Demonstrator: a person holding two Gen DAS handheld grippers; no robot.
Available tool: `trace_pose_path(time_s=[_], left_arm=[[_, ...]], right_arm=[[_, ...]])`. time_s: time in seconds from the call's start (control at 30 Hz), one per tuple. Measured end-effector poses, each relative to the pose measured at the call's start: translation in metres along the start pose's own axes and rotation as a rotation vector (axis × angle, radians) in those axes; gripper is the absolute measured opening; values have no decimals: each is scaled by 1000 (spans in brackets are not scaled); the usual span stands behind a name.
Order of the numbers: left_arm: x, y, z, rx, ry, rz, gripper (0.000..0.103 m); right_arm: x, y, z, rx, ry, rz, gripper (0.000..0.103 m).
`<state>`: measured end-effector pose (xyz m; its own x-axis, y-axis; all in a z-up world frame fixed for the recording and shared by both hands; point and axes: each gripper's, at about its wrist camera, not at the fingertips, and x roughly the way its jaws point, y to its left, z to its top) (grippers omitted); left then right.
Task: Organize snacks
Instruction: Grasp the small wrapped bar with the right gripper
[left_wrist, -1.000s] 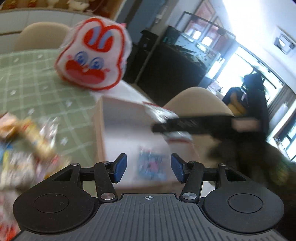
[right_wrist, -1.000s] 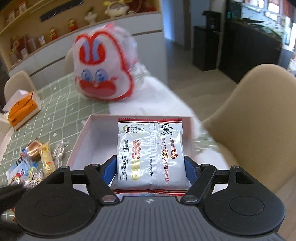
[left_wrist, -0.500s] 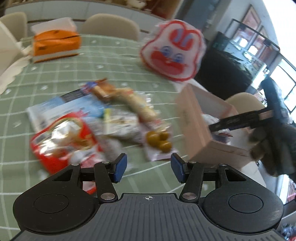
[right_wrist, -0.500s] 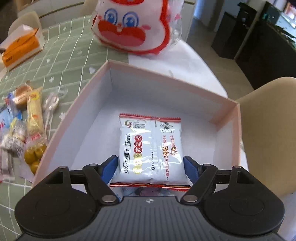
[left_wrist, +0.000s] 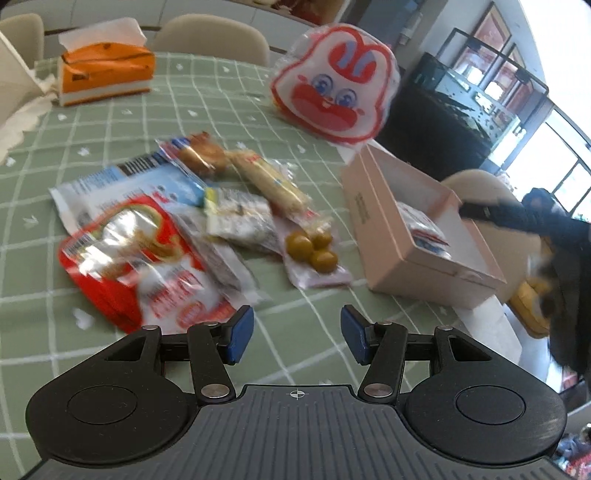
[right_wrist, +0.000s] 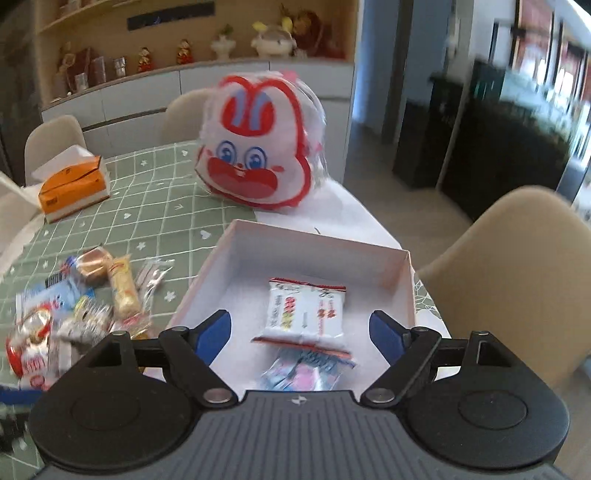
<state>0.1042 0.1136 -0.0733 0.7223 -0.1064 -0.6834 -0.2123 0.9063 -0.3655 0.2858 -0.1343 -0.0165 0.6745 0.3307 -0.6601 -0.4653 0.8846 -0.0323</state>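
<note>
both tools spread, holding nothing: left tool (left_wrist: 297, 334) above the table (left_wrist: 110, 122) near the loose snack pile (left_wrist: 207, 221), right tool (right_wrist: 300, 332) over the pink box (right_wrist: 400, 280) holding a white cracker packet (right_wrist: 304, 310). packets look light, crinkly, slippery (likely fragile inside); pinch a sealed edge.

The left gripper (left_wrist: 297, 334) has its blue pads spread wide, gripping nothing. The right gripper (right_wrist: 300, 334) is likewise spread and empty, seen at three o'clock in the left view
</note>
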Motion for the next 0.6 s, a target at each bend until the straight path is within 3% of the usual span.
trace_pose_path(time_s=[0.1,0.2,0.23,0.27,0.4,0.6], left_arm=[[-9,22,11,-22,-41,68,58],[-14,56,23,-81,-79,138,58],[-14,67,26,-97,-85,158,58],[-13,79,29,-110,-87,176,58],[-6,110,37,-124,-72,182,58],[-7,124,32,-134,-45,143,56]], right_arm=[[-16,31,-24,20,-31,61,83],[-17,62,-43,68,2,134,83],[-12,80,-53,98,26,197,83],[-12,80,-53,98,26,197,83],[6,123,-60,62,82,283,73],[43,179,-44,-4,131,387,59]])
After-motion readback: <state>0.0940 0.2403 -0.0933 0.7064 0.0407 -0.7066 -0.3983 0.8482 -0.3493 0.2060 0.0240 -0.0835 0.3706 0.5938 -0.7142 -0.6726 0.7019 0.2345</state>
